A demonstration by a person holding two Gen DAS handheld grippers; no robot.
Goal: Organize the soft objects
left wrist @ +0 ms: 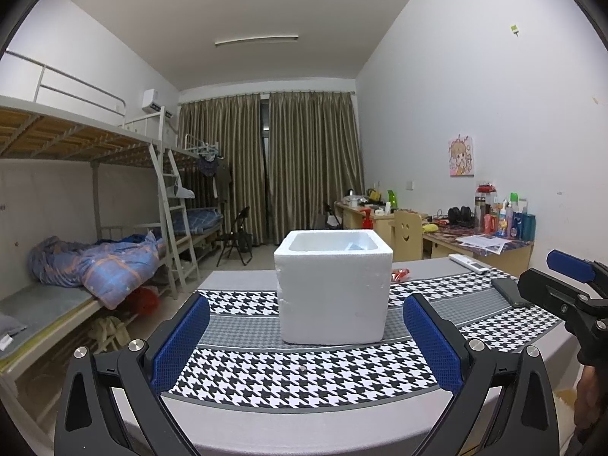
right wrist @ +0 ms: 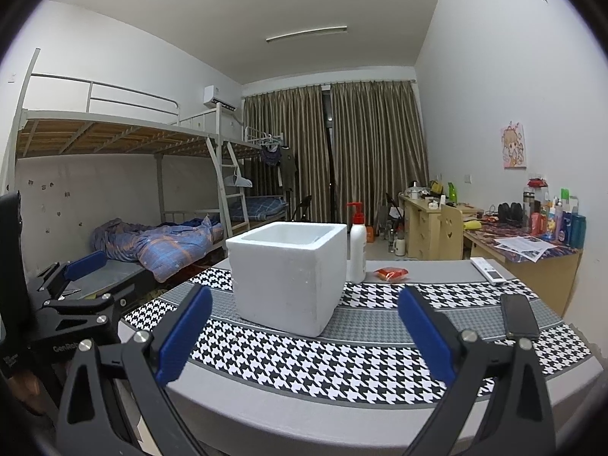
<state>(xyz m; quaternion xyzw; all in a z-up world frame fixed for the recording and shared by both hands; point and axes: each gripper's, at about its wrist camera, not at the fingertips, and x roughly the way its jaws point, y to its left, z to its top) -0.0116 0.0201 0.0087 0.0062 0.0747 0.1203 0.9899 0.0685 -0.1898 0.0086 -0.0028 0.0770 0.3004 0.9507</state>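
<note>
Left claw with its blue pads spread wide, hovering over the near edge of the desk. Directly ahead, between the pads, a white foam box stands upright on the houndstooth cloth. Right of the claw: a dark phone, a white remote and the right claw.

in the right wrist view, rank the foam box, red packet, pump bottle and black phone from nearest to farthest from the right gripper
From the right gripper:
1. Black phone, on the cloth beside the right-hand finger.
2. Foam box, ahead and slightly left.
3. Pump bottle, behind the box's right side, and red packet, on the grey strip beside it: too close to call.
</note>
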